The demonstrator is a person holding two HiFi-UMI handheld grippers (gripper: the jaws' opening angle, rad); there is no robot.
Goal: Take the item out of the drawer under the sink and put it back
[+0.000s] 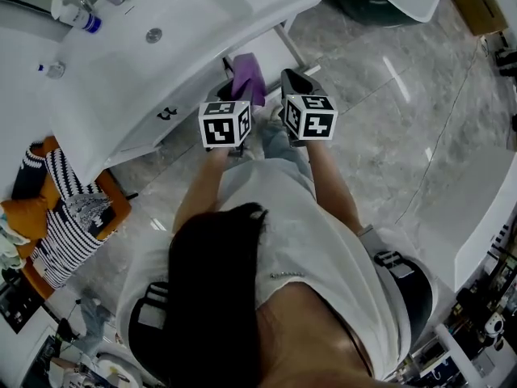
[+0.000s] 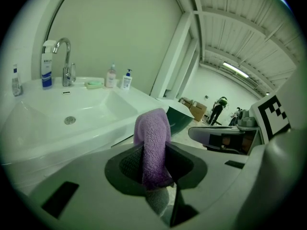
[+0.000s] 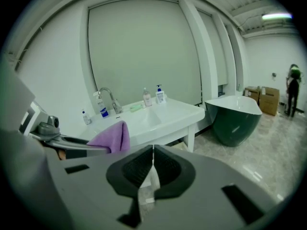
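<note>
A purple cloth [image 1: 247, 74] hangs folded between the jaws of my left gripper [image 1: 233, 86], which is shut on it. In the left gripper view the cloth [image 2: 153, 138] stands up out of the pads and droops over them. My right gripper [image 1: 298, 79] is beside it, shut and empty; its pads [image 3: 142, 166] meet with nothing between them. Both grippers hover in front of the white sink [image 1: 174, 43]. A dark handle [image 1: 166, 113] shows on the white front under the basin. Whether that drawer is open I cannot tell.
A tap [image 2: 64, 61], soap bottles [image 2: 119, 78] and a green soap dish [image 2: 94, 84] stand at the basin's back. A dark green bathtub [image 3: 235, 116] is to the right on the marble floor [image 1: 388, 128]. Striped clothes on an orange chair [image 1: 60, 208] lie left.
</note>
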